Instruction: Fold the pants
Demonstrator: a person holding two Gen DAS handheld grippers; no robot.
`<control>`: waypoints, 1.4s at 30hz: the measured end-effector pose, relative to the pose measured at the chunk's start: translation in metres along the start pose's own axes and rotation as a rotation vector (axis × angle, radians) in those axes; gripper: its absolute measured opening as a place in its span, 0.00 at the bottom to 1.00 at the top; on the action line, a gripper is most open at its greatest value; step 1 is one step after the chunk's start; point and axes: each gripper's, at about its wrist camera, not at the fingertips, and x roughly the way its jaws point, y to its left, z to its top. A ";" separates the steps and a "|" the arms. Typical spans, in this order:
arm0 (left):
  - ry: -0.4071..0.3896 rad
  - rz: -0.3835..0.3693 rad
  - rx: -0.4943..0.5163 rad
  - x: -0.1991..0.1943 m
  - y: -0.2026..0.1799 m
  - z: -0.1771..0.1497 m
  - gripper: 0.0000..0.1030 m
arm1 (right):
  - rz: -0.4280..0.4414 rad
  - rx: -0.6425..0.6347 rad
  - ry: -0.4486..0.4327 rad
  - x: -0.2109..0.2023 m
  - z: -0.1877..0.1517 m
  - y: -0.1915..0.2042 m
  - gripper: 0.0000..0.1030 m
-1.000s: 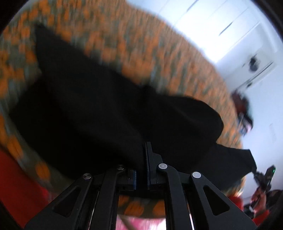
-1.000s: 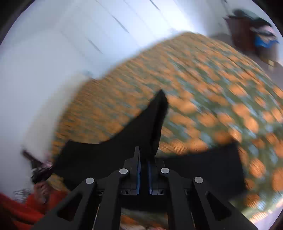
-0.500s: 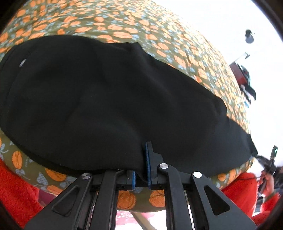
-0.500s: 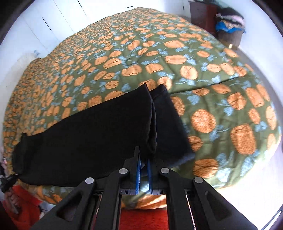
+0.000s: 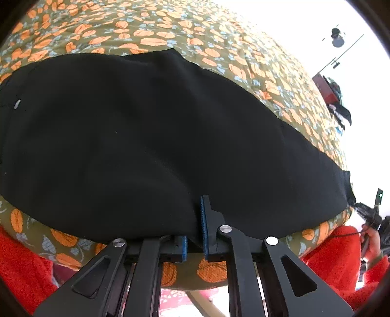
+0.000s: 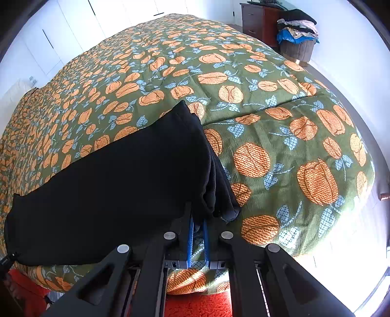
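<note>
Black pants (image 5: 146, 136) lie flat along the near edge of a bed with a green and orange pumpkin-print cover (image 5: 195, 34). One leg is folded over the other. My left gripper (image 5: 195, 219) holds the near edge of the waist end, its blue pads slightly parted around the fabric. My right gripper (image 6: 198, 219) holds the near corner of the leg hems (image 6: 214, 190), its pads also slightly parted around the cloth. The pants (image 6: 117, 185) stretch left from there across the cover (image 6: 268, 97).
A red rug (image 6: 199, 304) lies on the floor below the bed edge. A dresser (image 6: 258, 17) and a basket piled with clothes (image 6: 297, 36) stand at the far right. White wardrobe doors (image 6: 73, 31) line the back wall. The other gripper and hand (image 5: 370, 219) show at right.
The pants came down from a blurred swing and now lie flat on the bed. Both grippers' pads have parted slightly since half a second ago.
</note>
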 end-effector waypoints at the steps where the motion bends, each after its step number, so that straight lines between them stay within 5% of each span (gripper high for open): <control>1: 0.003 0.008 0.004 0.001 0.002 -0.005 0.05 | -0.001 0.001 0.001 0.001 0.000 0.000 0.07; 13: 0.062 0.093 0.062 0.019 -0.010 -0.008 0.05 | -0.028 -0.030 0.009 0.004 -0.001 0.007 0.07; 16: 0.051 0.123 0.083 0.017 -0.013 -0.008 0.13 | -0.049 -0.045 -0.001 0.001 -0.002 0.010 0.08; 18: 0.049 0.143 0.090 0.013 -0.016 -0.008 0.30 | -0.053 -0.055 -0.013 -0.002 -0.003 0.011 0.22; 20: 0.064 0.171 0.092 0.007 -0.016 -0.010 0.59 | -0.014 -0.073 -0.032 -0.007 -0.005 0.013 0.47; 21: 0.068 0.176 0.089 0.003 -0.015 -0.012 0.59 | -0.004 -0.087 -0.046 -0.010 -0.007 0.015 0.51; 23: 0.086 0.177 0.094 -0.009 -0.014 -0.017 0.59 | -0.087 -0.102 -0.102 -0.022 -0.011 0.020 0.80; 24: 0.087 0.182 0.098 -0.018 -0.014 -0.020 0.59 | -0.106 -0.096 -0.129 -0.027 -0.013 0.019 0.84; 28: -0.002 0.213 0.122 -0.056 -0.014 -0.030 0.63 | -0.174 -0.034 -0.258 -0.056 -0.021 0.014 0.86; 32: -0.156 0.234 0.146 -0.078 -0.014 0.001 0.77 | -0.149 -0.078 -0.355 -0.078 -0.023 0.032 0.86; 36: -0.258 0.288 0.168 -0.067 -0.007 0.039 0.77 | -0.060 -0.185 -0.301 -0.068 -0.015 0.056 0.86; 39: -0.225 0.338 0.105 -0.040 0.024 0.057 0.77 | -0.074 -0.211 -0.248 -0.051 -0.017 0.063 0.86; 42: -0.031 0.444 0.033 0.001 0.067 0.055 0.79 | -0.077 -0.210 -0.200 -0.043 -0.018 0.060 0.86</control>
